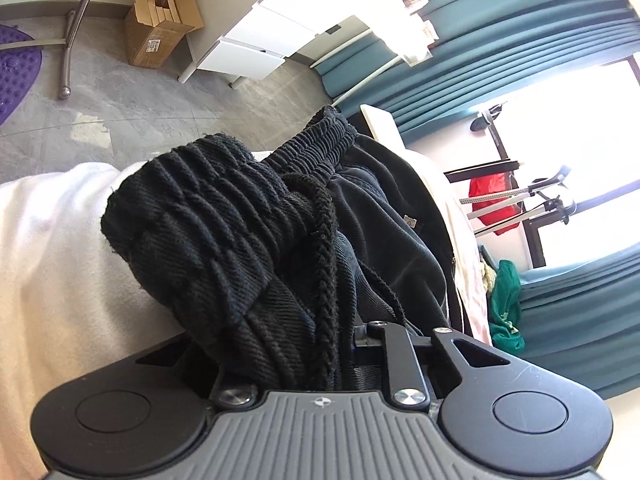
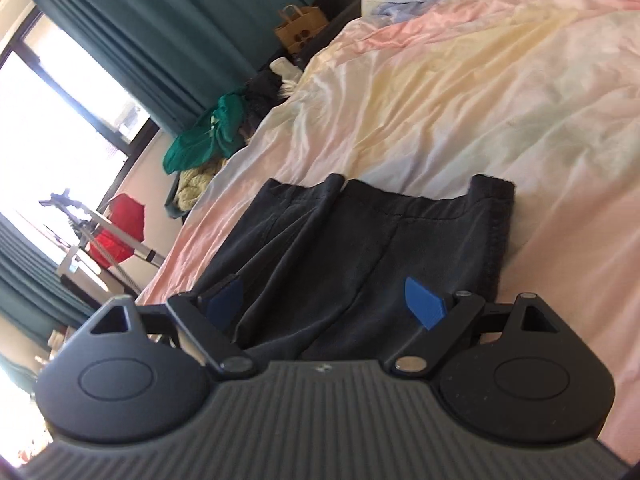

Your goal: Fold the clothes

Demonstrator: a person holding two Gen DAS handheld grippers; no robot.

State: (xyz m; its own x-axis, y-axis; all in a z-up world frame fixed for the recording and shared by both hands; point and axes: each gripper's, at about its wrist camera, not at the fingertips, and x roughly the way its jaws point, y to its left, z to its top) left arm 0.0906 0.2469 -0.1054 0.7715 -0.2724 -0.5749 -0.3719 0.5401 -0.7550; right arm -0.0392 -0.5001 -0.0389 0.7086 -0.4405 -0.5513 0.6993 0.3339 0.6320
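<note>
Black shorts fill the left wrist view, their ribbed elastic waistband (image 1: 208, 208) and braided drawstring (image 1: 328, 280) bunched up right in front of the camera. My left gripper (image 1: 312, 344) is shut on this cloth, and the cloth hides its fingertips. In the right wrist view the black shorts (image 2: 360, 232) lie flat on the pastel bedsheet (image 2: 480, 100), hems pointing away. Above the near end of the shorts my right gripper (image 2: 324, 300) stands open. Its blue pads (image 2: 424, 302) are wide apart with nothing pinched between them.
Off the bed's far side lie a green garment (image 2: 208, 136), a red item on a stand (image 2: 120, 232) and a paper bag (image 2: 298, 26). Across the grey floor stand a cardboard box (image 1: 156, 28) and a white drawer unit (image 1: 256, 44). Teal curtains (image 1: 520, 52) frame bright windows.
</note>
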